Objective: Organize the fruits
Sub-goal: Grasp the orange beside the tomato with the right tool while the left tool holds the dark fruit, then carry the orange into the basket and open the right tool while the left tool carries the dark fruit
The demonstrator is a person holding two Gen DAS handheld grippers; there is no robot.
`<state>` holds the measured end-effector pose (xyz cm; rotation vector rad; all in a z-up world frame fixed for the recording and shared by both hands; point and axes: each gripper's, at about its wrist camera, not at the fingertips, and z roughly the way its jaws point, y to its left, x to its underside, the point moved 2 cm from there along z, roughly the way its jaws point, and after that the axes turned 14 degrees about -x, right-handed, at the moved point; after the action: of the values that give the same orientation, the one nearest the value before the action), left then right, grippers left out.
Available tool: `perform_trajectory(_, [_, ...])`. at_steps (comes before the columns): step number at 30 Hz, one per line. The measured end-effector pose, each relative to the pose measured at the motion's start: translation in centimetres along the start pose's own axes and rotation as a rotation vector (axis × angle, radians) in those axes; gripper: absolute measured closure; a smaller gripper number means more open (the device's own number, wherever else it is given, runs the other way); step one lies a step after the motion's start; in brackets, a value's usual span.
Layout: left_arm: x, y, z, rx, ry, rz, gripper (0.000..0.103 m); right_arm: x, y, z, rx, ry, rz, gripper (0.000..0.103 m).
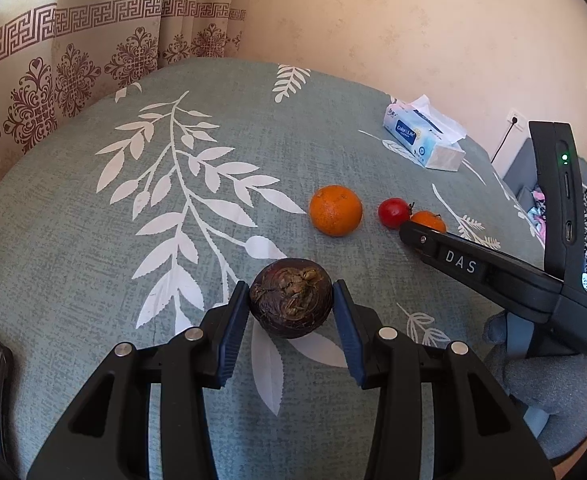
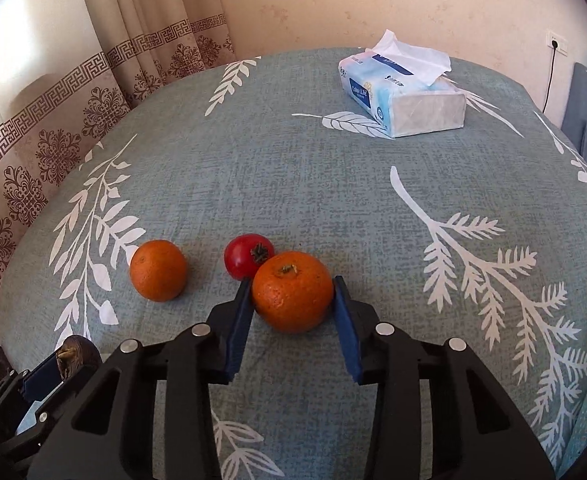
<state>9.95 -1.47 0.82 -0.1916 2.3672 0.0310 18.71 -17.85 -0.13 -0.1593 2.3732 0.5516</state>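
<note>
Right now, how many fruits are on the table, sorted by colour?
Orange: 2, the larger orange lying free and the stemmed orange between the right hand-held gripper's pads.
Red: 1, the red fruit touching the stemmed orange.
Dark brown: 1, the wrinkled dark fruit in the left hand-held gripper.
Total: 4
</note>
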Motion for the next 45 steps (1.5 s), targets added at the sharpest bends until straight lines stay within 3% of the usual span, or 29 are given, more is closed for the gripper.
perform_trajectory(14, [0.0,-0.1,-0.1,0.005,-0.008,0.004,0.060,2.4,0.9,-3.0,-0.014,-0.010,0.012,0.063])
perform_trajectory(27, [0.1,-0.4,-0.6,0.025,-0.026,0.014,0.060,3.7,2.0,-9.8,-0.024,-0.096,0.009,0.063])
perform_trajectory(32, [0.2,-0.7,-0.6,0.020,-0.032,0.024,0.060,4.6,-0.5,-13.8,0.012,-0.142,0.068,0.063])
perform_trajectory(39, [0.3,-1.0,-0.4,0.002,-0.034,0.040,0.060,6.2,-6.3,-19.5,0.138,-0.203,0.171,0.063])
perform_trajectory(45, [0.4,-1.4,-0.4,-0.015,-0.042,0.064,0.060,7.6,-10.7,-21.7,0.209,-0.200,0.273,0.063])
